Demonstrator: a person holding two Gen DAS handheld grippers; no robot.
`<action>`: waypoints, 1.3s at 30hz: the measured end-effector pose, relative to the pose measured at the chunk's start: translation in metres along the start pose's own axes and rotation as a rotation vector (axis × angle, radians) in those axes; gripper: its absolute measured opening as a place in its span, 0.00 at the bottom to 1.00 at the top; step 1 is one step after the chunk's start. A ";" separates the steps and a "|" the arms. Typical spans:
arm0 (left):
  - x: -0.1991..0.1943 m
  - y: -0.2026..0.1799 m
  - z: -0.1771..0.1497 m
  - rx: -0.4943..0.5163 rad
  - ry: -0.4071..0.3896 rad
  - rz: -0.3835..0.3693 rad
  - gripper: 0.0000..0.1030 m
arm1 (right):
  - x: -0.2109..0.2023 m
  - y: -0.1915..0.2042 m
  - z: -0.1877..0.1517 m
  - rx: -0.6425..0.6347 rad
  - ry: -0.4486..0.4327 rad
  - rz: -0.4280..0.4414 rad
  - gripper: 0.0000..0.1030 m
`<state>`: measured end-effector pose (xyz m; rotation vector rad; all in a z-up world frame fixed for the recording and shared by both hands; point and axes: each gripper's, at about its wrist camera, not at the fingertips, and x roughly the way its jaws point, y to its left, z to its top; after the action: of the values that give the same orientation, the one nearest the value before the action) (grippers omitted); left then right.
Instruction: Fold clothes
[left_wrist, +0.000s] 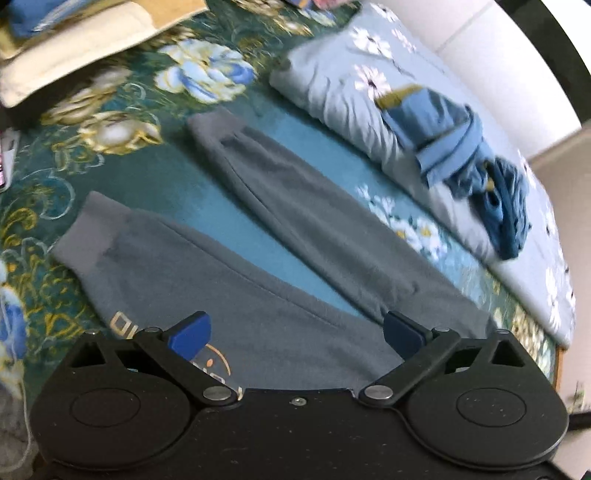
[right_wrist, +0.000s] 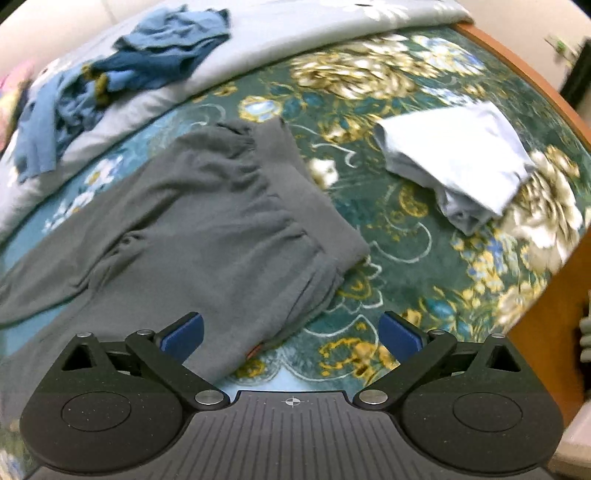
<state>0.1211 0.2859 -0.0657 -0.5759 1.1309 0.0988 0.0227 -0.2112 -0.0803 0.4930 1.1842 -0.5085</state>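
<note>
The bed (right_wrist: 406, 229), covered in a green floral spread, carries the grey sweatpants (left_wrist: 258, 236), which lie flat with both legs splayed apart and the gathered waistband (right_wrist: 258, 177) toward the right side. A pale floral quilt (left_wrist: 332, 92) lies folded along the far edge, just beside one leg, with a crumpled blue garment (left_wrist: 461, 147) heaped on it. A folded light-blue item (right_wrist: 454, 155) rests well apart from the waistband. The left hand-held gripper (left_wrist: 295, 332) hovers over the thigh area, jaws spread, holding nothing; the right hand-held gripper (right_wrist: 291, 332) hovers near the waistband corner, likewise spread and empty. Risk: pinching one fabric layer only, or snagging the spread beneath, would likely skew the fold.
</note>
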 end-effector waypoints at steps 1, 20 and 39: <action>0.003 -0.001 0.000 0.002 0.000 0.024 0.96 | 0.004 -0.003 -0.001 0.023 0.008 -0.001 0.99; 0.022 0.022 -0.013 -0.188 0.011 0.401 0.96 | 0.134 -0.065 0.021 0.553 0.102 0.125 0.21; 0.023 0.101 -0.021 -0.349 -0.028 0.366 0.96 | 0.113 -0.067 0.011 0.421 0.117 -0.010 0.08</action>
<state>0.0778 0.3564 -0.1309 -0.6668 1.1903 0.6273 0.0225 -0.2834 -0.1907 0.8865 1.1936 -0.7513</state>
